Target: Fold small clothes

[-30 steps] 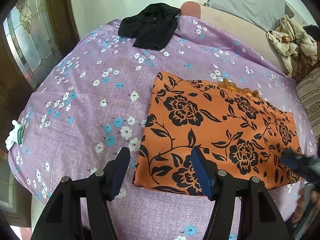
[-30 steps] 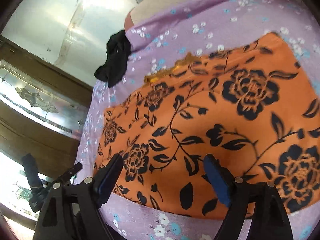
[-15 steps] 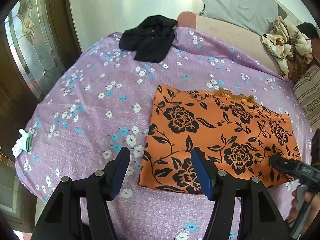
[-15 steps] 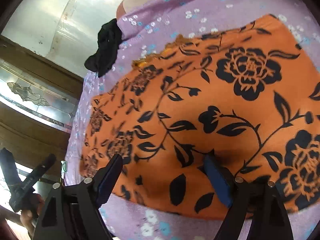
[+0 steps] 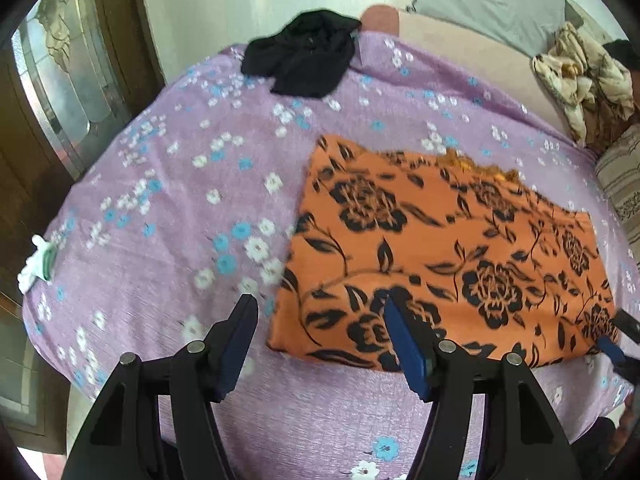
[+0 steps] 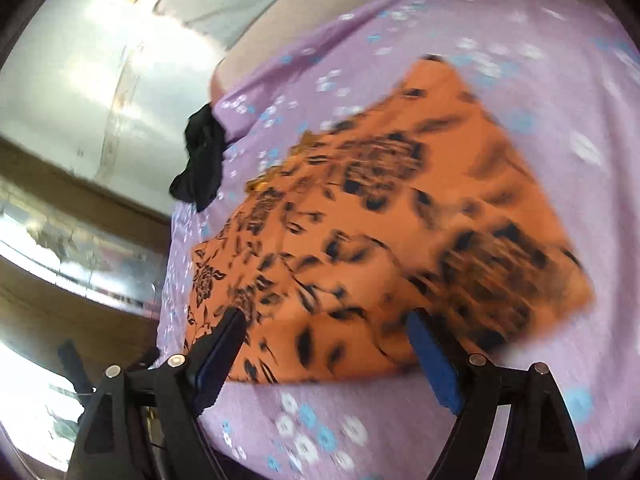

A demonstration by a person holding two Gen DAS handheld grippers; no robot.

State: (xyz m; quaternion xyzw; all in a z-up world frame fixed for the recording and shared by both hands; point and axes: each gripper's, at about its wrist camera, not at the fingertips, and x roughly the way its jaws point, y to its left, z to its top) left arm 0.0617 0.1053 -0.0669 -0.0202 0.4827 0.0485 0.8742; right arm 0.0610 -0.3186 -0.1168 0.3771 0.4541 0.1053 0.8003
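Since the earlier frames, the right hand-held gripper (image 6: 324, 356) has swung sideways along the near hem of the orange cloth (image 5: 440, 248), so the cloth's near right corner now shows beyond its right finger. Its jaws stand wide apart with nothing between them. Ahead of the left hand-held gripper (image 5: 320, 344), also apart and empty, the cloth lies flat on the bed (image 5: 160, 208), its near left corner between the fingers. Folding well probably means pinching both near corners through every layer, lifting evenly, and laying them onto the far edge. Beyond, a black garment (image 5: 304, 60) lies well apart.
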